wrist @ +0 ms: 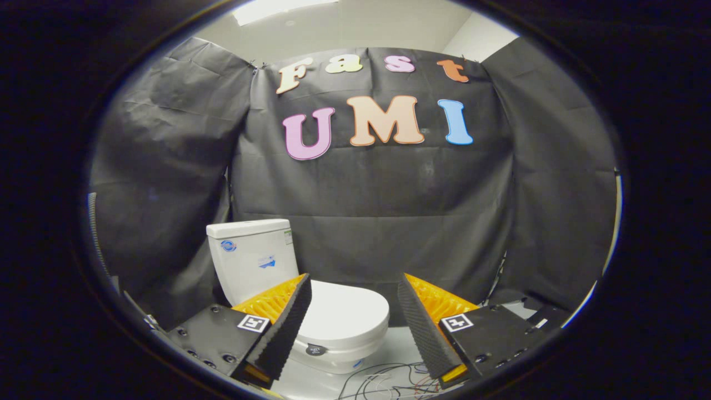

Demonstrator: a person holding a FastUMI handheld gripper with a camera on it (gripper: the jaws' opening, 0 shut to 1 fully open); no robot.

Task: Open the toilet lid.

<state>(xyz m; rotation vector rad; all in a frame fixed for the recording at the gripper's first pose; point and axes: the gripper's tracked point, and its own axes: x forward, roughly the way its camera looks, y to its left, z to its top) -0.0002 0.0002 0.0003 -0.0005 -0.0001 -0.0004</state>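
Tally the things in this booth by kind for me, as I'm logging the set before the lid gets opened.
Toilet: 1, white, with its lid down and its tank behind.
Gripper: 1, open, fingers either side of the lid, not touching it.
Bundle of loose wires: 1, on the floor ahead of the toilet.
Total: 3

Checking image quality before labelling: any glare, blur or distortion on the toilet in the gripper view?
Gripper view: strong fisheye bending; closed glossy white toilet lid sharp, evenly lit, no harsh glare; open tool near the lens, its ridged fingers crisp.
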